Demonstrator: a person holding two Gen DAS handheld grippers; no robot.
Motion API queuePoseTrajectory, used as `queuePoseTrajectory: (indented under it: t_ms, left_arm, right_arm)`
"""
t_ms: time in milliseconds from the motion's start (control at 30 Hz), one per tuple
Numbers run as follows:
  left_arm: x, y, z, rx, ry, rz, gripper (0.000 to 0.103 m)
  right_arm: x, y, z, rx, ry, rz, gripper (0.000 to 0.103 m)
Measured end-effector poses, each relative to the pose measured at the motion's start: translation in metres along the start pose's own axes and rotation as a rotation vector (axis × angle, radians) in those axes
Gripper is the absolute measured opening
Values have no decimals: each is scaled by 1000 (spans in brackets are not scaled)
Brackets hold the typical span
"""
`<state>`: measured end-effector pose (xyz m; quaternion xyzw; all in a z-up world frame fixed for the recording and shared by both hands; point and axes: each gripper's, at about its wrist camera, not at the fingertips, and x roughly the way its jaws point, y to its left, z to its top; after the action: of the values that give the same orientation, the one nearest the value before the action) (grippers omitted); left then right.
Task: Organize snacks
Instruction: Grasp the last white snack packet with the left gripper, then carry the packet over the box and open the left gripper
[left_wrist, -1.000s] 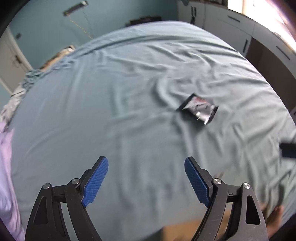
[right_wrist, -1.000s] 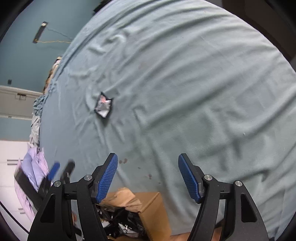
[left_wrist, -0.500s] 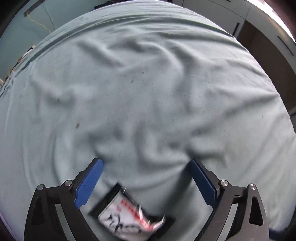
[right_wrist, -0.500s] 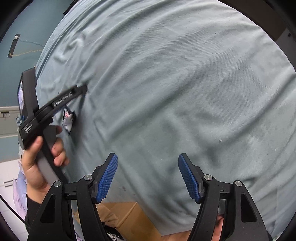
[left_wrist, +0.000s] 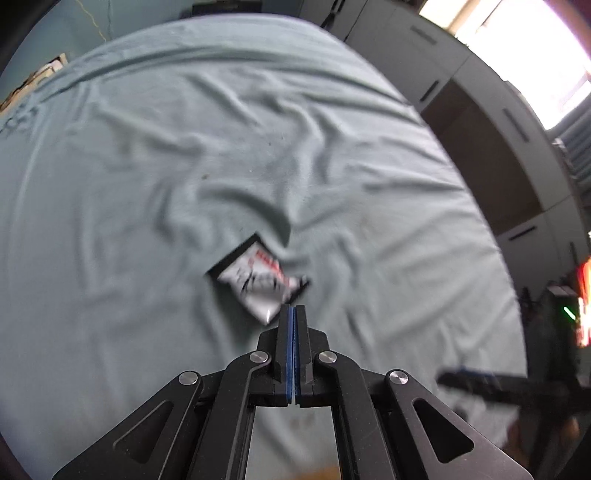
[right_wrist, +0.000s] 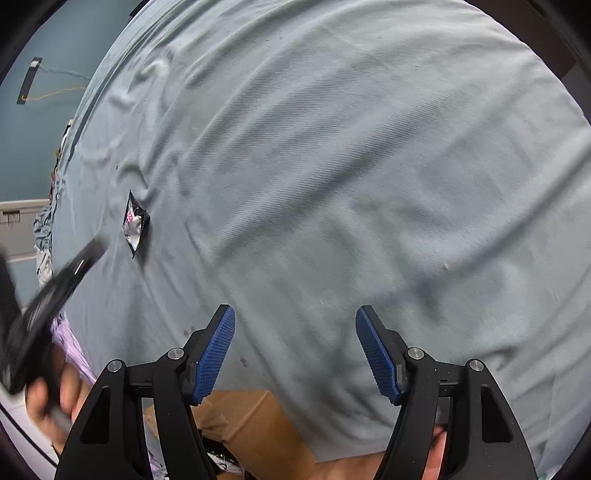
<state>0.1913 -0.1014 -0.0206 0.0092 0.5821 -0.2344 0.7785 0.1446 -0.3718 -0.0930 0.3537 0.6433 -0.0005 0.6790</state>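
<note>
Step in hand: pickup of the snack packet (left_wrist: 258, 282), which lies on the bed (left_wrist: 147, 184). The left gripper (left_wrist: 292, 308) has its fingers closed just beside the packet; whether they pinch its edge cannot be told. The right gripper (right_wrist: 295, 325) hovers with fingers open, well apart from it. Next, confirm the hold, then carry the packet toward the cardboard box (right_wrist: 258, 424).

Black tool (right_wrist: 295, 354) frames — silver screws, blue ribbed pads (right_wrist: 216, 354) — bare skin

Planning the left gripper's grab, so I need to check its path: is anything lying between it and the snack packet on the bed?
Nothing visible does. The snack packet lies flat on the bedsheet just ahead of the left gripper, with only bare, wrinkled sheet around it. The gripper's fingers are shut together, empty, their tips beside the packet's near corner.
</note>
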Motion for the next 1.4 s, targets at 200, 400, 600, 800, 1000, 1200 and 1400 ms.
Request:
queuePoseTrajectory:
  t_ms: [200,400,600,800,1000,1200,1400]
  left_arm:
    - [-73,18,-31,47,-39,47,0]
    - [-79,26,-45,46,-57,90,2]
    - [-29,21,-22,30,-48,175,84]
    - [52,29,28,-212,80,67,84]
    - [118,17,64,-283,109,185,96]
    - [120,-25,69,-69,63,273,60]
    - [97,-26,42,-105,139,177,17]
  right_arm:
    - [-15,-9,-16,47,15,97,67]
    - [-19,-6,-26,38,11,71,67]
    - [-17,-3,-27,26,24,68,67]
    - [-17,3,-16,12,22,111,67]
    - [-3,10,-3,-32,25,67,67]
    - [15,9,5,-27,87,108,67]
    - [16,6,4,-30,66,79,67]
